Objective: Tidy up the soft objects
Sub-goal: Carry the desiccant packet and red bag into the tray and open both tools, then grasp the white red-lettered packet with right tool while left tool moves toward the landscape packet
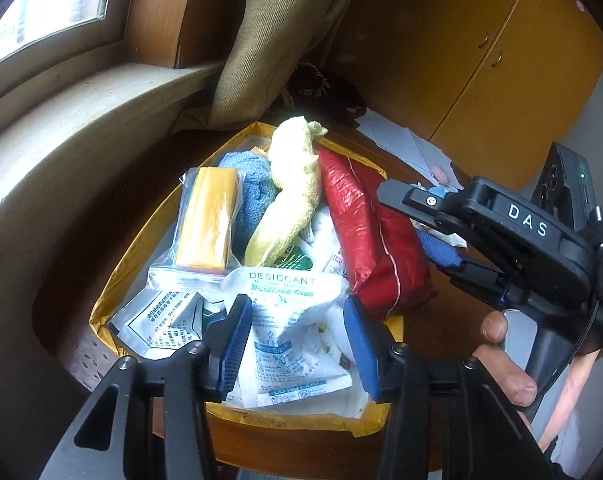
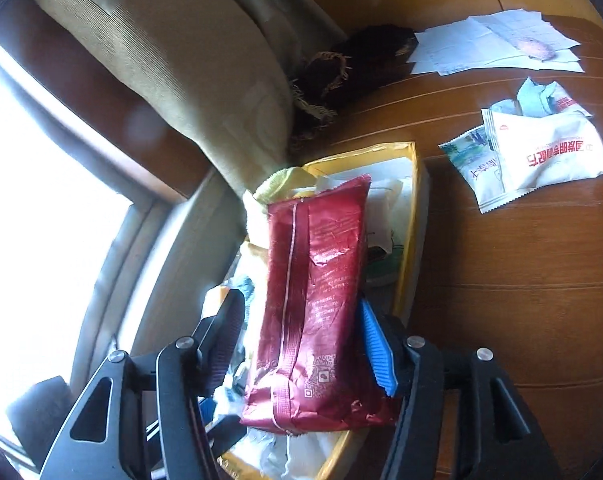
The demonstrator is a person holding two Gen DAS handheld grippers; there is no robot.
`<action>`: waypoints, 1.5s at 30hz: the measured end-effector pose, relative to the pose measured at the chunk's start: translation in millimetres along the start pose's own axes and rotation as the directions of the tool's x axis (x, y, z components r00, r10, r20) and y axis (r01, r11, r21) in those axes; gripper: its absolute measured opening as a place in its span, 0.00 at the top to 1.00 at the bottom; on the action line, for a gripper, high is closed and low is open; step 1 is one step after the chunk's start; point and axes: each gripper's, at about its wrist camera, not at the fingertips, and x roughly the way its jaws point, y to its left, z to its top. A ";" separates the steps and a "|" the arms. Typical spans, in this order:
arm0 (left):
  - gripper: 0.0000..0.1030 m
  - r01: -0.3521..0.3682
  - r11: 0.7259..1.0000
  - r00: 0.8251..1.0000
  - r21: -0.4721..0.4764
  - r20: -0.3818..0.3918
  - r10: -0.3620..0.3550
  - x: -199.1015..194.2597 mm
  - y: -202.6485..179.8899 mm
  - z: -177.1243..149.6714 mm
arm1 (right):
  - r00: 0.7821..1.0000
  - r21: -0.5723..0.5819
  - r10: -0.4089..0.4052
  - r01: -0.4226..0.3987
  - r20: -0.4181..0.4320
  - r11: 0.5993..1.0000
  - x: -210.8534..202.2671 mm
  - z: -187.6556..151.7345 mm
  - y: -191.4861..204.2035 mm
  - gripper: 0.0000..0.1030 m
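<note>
The red packet (image 2: pixel 317 304) lies in the yellow box (image 1: pixel 105 300) on the pile. The right gripper (image 2: pixel 301 336) stands spread around it — not squeezing. The left gripper (image 1: pixel 297 336) hangs spread over white packets (image 1: pixel 285 304).

The box (image 1: pixel 375 420) sits on the table (image 2: pixel 521 300), holding the pile. In the box, as the left wrist camera sees it, the pouch (image 1: pixel 377 236) lies right, the towel (image 1: pixel 289 184) middle, the desiccant (image 1: pixel 289 308) nearest. Packets (image 2: pixel 541 156) and papers (image 2: pixel 497 40) lie outside the box.
</note>
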 end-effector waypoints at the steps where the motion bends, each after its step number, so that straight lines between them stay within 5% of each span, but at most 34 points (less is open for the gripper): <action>1: 0.51 0.007 1.000 1.000 -0.004 0.017 -0.007 -4.5 -1.4 0.9 | 1.000 -0.005 0.011 -0.011 0.005 1.000 -4.5 -0.4 -2.8 0.45; 13: 0.44 0.065 0.994 0.993 0.087 0.091 -0.073 -21.9 -45.3 -2.7 | 0.994 -0.142 0.014 0.002 0.110 0.990 -63.5 19.3 -32.1 0.44; 24: 0.44 0.189 0.965 0.980 0.183 0.030 -0.198 0.2 -110.6 -9.1 | 0.990 -0.024 -0.089 0.092 0.107 0.995 -106.0 52.3 -122.6 0.34; 27: 0.44 0.210 0.955 0.976 0.207 0.013 -0.217 6.1 -121.4 -12.1 | 0.993 -0.053 -0.094 0.099 0.077 0.994 -104.4 63.7 -130.9 0.34; 32: 0.44 0.198 0.959 0.979 0.201 0.010 -0.205 12.5 -120.7 -12.4 | 0.976 -0.160 -0.215 0.216 0.025 0.963 -76.3 93.7 -129.5 0.33; 39: 0.44 0.193 0.970 0.980 0.150 0.013 -0.197 8.8 -104.4 -9.4 | 0.965 -0.218 -0.259 0.246 -0.033 0.944 -24.3 137.3 -130.6 0.33; 45: 0.44 0.195 0.973 0.980 0.123 0.022 -0.199 5.9 -94.6 -8.4 | 0.960 -0.289 -0.268 0.236 -0.076 0.928 -15.1 122.8 -132.5 0.33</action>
